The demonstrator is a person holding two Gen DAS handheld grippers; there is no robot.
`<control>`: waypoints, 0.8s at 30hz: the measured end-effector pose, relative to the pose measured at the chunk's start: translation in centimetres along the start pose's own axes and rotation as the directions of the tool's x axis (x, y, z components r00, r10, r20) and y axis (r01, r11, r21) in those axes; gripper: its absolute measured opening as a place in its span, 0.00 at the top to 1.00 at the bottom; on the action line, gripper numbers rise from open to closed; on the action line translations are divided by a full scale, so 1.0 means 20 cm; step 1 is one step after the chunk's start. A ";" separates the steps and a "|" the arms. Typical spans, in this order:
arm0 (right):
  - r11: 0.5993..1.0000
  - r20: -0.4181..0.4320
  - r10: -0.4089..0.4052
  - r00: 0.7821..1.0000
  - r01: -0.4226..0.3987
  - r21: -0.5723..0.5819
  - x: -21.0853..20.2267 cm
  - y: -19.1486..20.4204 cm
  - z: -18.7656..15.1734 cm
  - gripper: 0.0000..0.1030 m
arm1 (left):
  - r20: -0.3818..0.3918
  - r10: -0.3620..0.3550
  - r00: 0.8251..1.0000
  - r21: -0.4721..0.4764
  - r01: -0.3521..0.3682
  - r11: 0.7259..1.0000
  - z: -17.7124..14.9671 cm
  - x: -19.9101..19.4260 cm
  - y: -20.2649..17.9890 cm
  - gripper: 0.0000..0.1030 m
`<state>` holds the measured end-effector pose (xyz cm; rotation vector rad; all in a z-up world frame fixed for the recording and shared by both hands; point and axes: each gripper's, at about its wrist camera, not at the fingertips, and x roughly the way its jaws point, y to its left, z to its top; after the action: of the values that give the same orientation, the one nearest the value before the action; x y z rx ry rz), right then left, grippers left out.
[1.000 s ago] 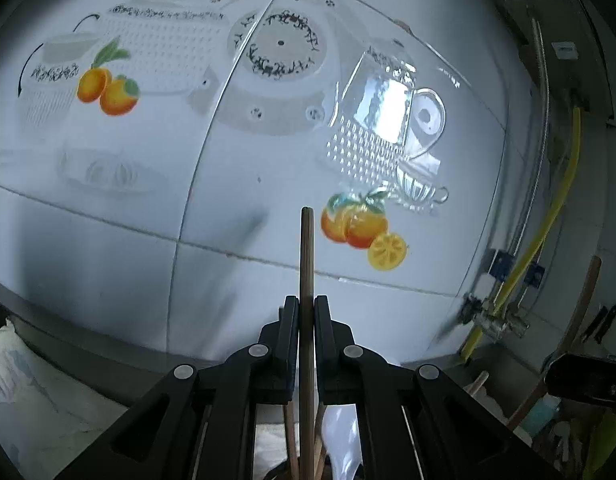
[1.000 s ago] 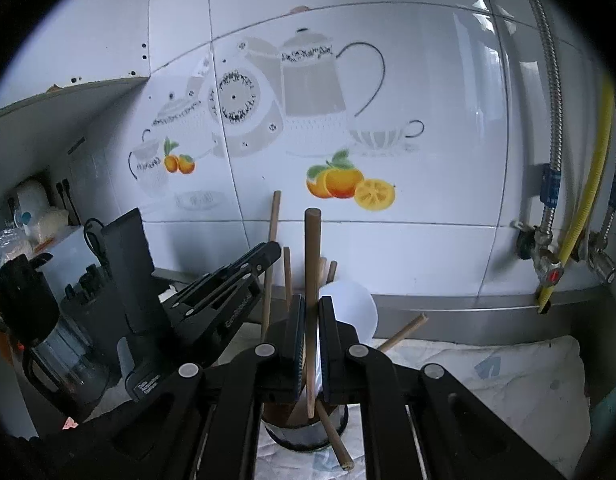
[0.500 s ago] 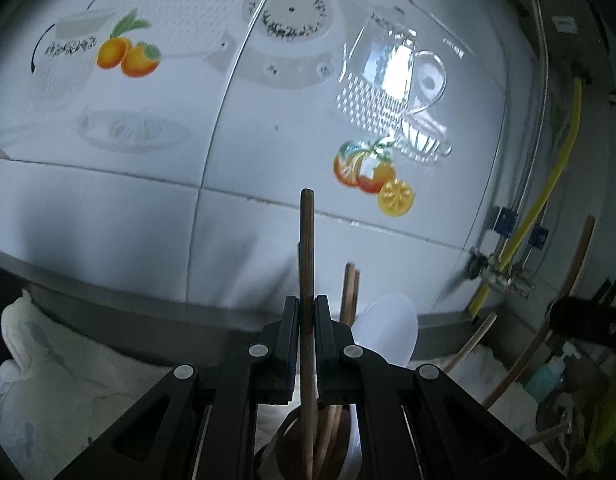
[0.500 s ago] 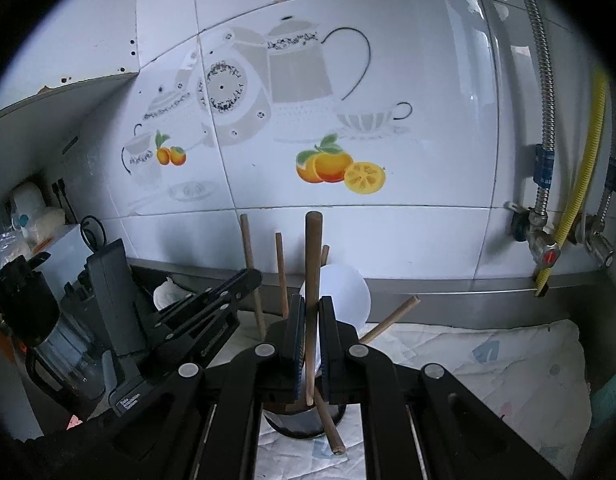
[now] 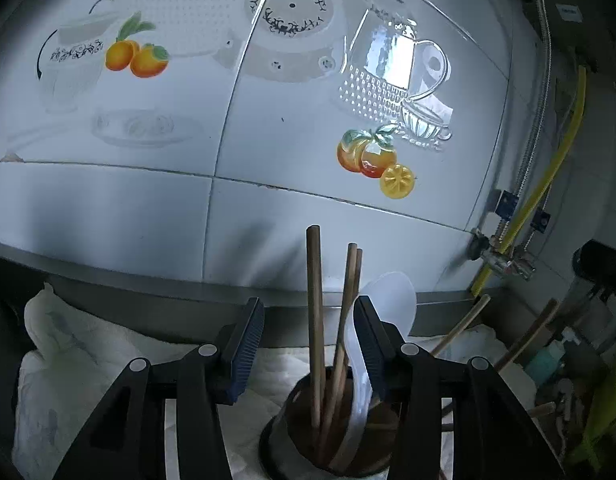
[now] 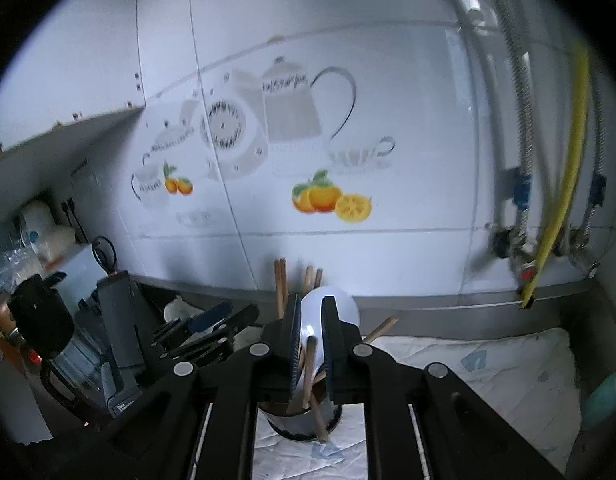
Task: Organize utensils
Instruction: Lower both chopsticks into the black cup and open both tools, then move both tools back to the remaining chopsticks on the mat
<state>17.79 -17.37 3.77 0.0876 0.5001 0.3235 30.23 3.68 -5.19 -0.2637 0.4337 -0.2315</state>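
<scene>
The tiled wall (image 5: 268,200) with its printed teapots and oranges fills the background, and a pale quilted cloth (image 5: 88,360) covers the counter beneath it. On that cloth stands the dark holder cup (image 5: 304,440), already crowded: several wooden sticks and a white plastic spoon (image 5: 392,300) lean out of it.

The left gripper (image 5: 310,340) hangs over the cup with its fingers spread wide apart, gripping nothing; a wooden chopstick (image 5: 314,320) stands in the cup between them, touching neither pad. The right gripper (image 6: 310,338) sits just above the same cup, fingers slightly parted, and a second wooden stick (image 6: 308,372) rises in the narrow gap. Whether the pads press it, I cannot tell.

My read: both sticks are being dropped in. Best to lift each gripper straight up, so no finger snags the leaning spoon or tips the cup.
</scene>
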 end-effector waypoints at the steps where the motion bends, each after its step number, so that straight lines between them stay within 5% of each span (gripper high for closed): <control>1: 1.000 0.006 -0.004 1.000 0.004 0.000 -0.02 -0.01 0.00 0.87 | 0.000 -0.004 1.000 -0.003 0.004 1.000 0.00 -0.02 0.00 0.51; 5: 0.999 0.022 -0.044 0.999 0.044 0.015 -0.11 -0.10 -0.02 0.76 | -0.007 -0.002 1.000 -0.007 0.002 1.000 0.02 -0.09 -0.02 0.50; 10: 0.992 -0.012 -0.106 0.994 0.106 0.067 -0.15 -0.27 -0.11 0.75 | -0.035 0.015 0.999 0.017 -0.014 1.000 0.00 -0.17 -0.07 0.45; 15: 0.985 -0.130 -0.130 0.983 0.143 0.100 -0.04 -0.40 -0.28 0.75 | -0.065 0.011 0.998 0.019 -0.010 1.000 -0.07 -0.24 -0.11 0.45; 24: 0.980 -0.327 -0.056 0.943 0.115 0.164 0.25 -0.51 -0.58 0.75 | -0.140 -0.003 0.990 0.043 0.009 0.999 -0.23 -0.30 -0.20 0.45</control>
<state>19.19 -25.38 -10.39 0.1909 0.8550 0.2055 22.19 0.59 -5.67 -0.2065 0.5664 -0.2664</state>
